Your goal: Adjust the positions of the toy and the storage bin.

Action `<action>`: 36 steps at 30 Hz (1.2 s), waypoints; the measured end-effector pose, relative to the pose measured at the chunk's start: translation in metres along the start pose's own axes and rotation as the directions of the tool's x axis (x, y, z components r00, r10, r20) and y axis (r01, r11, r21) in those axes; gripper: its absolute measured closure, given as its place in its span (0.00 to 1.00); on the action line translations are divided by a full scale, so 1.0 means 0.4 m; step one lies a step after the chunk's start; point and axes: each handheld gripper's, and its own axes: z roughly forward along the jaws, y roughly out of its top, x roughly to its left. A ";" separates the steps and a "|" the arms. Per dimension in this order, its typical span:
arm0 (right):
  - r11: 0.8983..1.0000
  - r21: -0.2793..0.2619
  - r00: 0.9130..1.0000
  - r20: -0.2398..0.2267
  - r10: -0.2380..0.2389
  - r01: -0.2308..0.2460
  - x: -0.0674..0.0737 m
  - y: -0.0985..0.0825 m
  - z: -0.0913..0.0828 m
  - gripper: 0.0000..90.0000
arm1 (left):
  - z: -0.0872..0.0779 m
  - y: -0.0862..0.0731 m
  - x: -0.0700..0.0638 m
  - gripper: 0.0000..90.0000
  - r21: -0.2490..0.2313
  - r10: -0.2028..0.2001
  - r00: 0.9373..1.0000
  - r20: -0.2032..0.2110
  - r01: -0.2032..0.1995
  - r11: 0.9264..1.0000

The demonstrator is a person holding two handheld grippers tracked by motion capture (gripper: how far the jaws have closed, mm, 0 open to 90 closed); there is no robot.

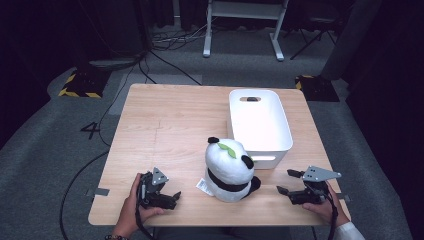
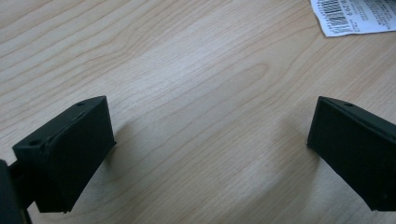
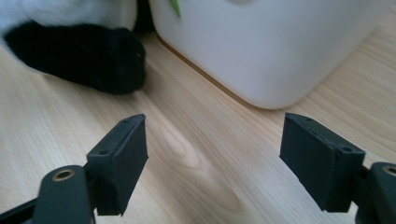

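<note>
a light wooden table [image 1: 165, 125] stands on grey carpet [image 1: 45, 150]. at twelve o'clock a white desk frame [image 1: 243, 12] rises before dark curtains. black cables [image 1: 165, 60] trail at eleven o'clock, by a yellow-and-black striped base [image 1: 80, 82]; another base [image 1: 315, 86] sits at one o'clock.

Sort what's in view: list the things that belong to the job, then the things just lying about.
Job: panda plush, its paper tag, white bin, left gripper, right gripper, both open.
Lying about: floor cables, white frame, yellow-black striped feet.
</note>
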 end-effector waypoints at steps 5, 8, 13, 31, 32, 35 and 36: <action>1.000 0.006 0.999 -0.016 -0.030 0.030 0.020 0.010 0.014 0.26 | 0.003 0.002 -0.011 0.01 -0.002 0.005 1.000 0.010 -0.005 1.000; 0.999 -0.001 0.999 -0.017 -0.039 0.039 0.029 0.015 0.019 0.26 | 0.005 0.004 -0.016 0.01 -0.003 0.022 1.000 0.021 -0.022 1.000; 0.998 -0.007 0.998 -0.026 -0.059 0.059 0.044 0.026 0.027 0.26 | 0.006 0.004 -0.017 0.01 -0.005 0.023 0.999 0.030 -0.023 1.000; 0.994 -0.043 0.989 -0.104 -0.105 0.101 0.109 0.079 0.063 0.27 | 0.009 0.008 -0.023 0.01 -0.004 0.030 0.999 0.030 -0.030 1.000; 0.994 -0.043 0.988 -0.106 -0.108 0.104 0.112 0.080 0.063 0.27 | 0.009 0.009 -0.026 0.01 -0.002 0.032 0.999 0.029 -0.032 0.999; 0.993 -0.046 0.987 -0.116 -0.112 0.107 0.123 0.088 0.072 0.27 | 0.013 0.012 -0.031 0.01 -0.004 0.045 0.998 0.042 -0.045 0.999; 0.993 -0.045 0.986 -0.122 -0.112 0.107 0.128 0.091 0.077 0.27 | 0.014 0.013 -0.032 0.01 -0.003 0.047 0.998 0.041 -0.047 0.999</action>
